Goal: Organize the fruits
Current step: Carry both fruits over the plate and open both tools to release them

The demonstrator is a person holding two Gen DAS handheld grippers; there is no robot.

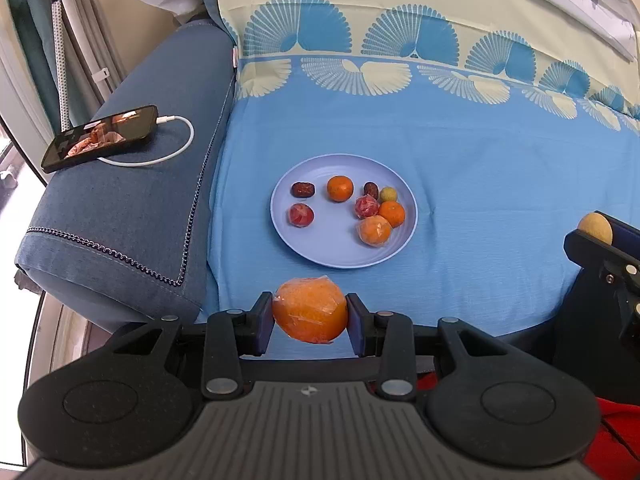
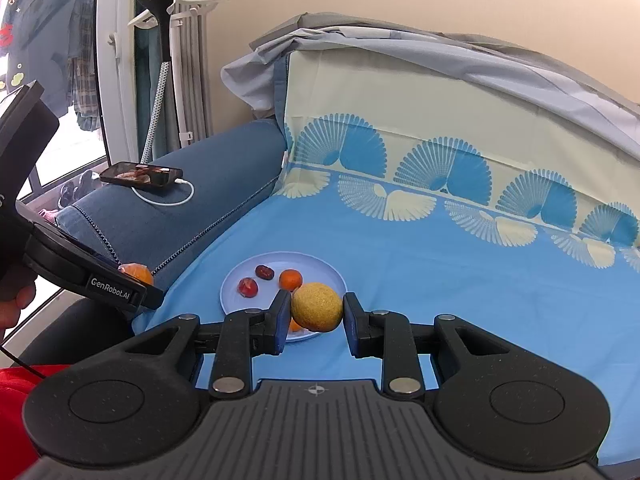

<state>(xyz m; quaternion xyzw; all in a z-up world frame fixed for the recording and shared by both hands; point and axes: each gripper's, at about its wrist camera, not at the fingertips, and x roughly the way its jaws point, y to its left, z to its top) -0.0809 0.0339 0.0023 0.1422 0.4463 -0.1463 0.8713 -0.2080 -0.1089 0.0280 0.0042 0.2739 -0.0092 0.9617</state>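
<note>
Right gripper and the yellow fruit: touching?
Touching. The right wrist view shows the right gripper pressed against both sides of the yellow fruit, held above the sheet.

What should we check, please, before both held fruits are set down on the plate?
1. Left gripper clamps the wrapped orange: ok.
2. Right gripper clamps the yellow round fruit: ok.
3. Plate has bare space at its near left: ok.
4. Both grippers are apart from each other: ok.
5. Plate lies flat on the blue sheet: ok.
6. Phone and its cable sit on the armrest, away from the plate: ok.
</note>
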